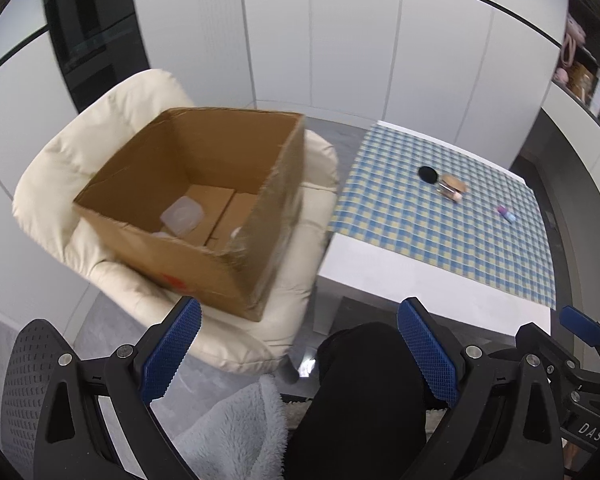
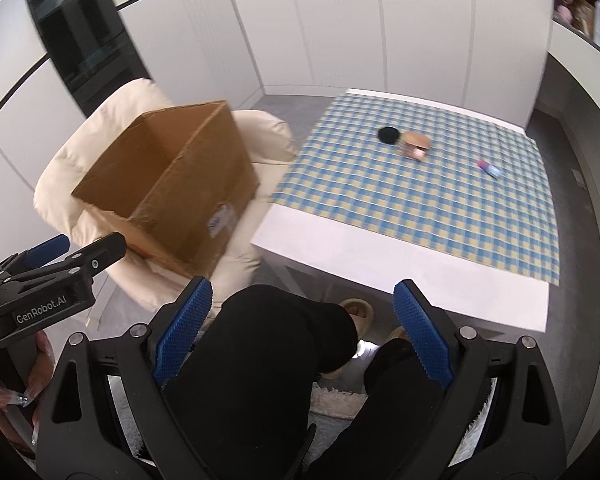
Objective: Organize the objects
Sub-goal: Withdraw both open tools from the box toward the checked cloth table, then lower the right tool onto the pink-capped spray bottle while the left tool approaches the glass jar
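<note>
Both the left gripper and the right gripper are released, nothing between their blue pads, above the person's dark-trousered knee. Beyond, an open cardboard box sits on a cream chair. A black puff, a jar and a small tube lie on the checked desk.

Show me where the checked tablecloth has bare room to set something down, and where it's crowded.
The checked tablecloth is mostly bare: the whole near half, toward the white table edge, and the left strip beside the cardboard box on its cream chair. Crowding is only at the far middle, where the black round item and the wood-lidded jar sit together; a small pink-blue tube lies alone to their right.
</note>
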